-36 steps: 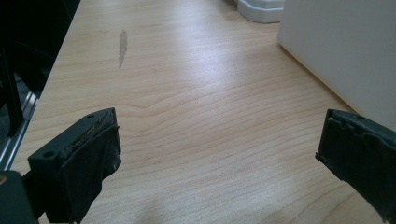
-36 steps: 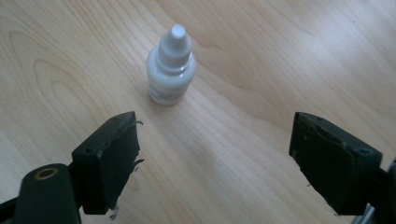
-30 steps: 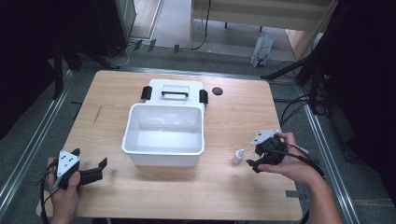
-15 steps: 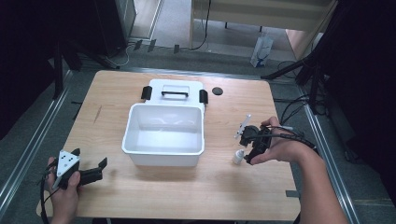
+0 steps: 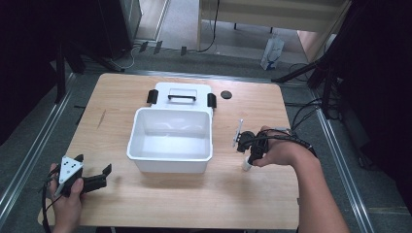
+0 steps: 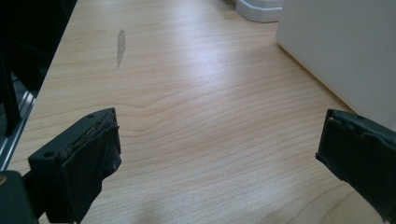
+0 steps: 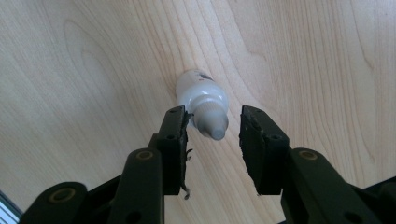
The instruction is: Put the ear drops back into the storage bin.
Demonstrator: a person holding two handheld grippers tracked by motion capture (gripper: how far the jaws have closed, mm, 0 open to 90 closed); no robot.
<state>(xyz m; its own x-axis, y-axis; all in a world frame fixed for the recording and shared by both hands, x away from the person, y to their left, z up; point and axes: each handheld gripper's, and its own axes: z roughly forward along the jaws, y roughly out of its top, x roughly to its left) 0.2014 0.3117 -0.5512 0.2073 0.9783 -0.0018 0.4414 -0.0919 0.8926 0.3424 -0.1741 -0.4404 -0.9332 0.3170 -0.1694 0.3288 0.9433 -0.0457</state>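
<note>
Beside the white bin (image 5: 170,141), your right gripper (image 7: 212,130) straddles a small dropper bottle (image 7: 203,100), jaws unclenched; it looks light, slick plastic, so pinch its body, not the tapered cap

Left gripper (image 6: 217,154) held wide apart over bare wood

Two black padded jaws rose from the bottom corners, one at the left edge and one at the right, with nothing between them but the pale wooden tabletop (image 6: 196,93). A grey smudge (image 6: 120,44) marked the wood near the upper left. The flat white wall of a box (image 6: 345,51) stood at the upper right, close above the right jaw, and a second white piece (image 6: 259,9) lay beyond it at the top edge. Dark floor and a metal rail (image 6: 16,116) bordered the table's left side.
</note>
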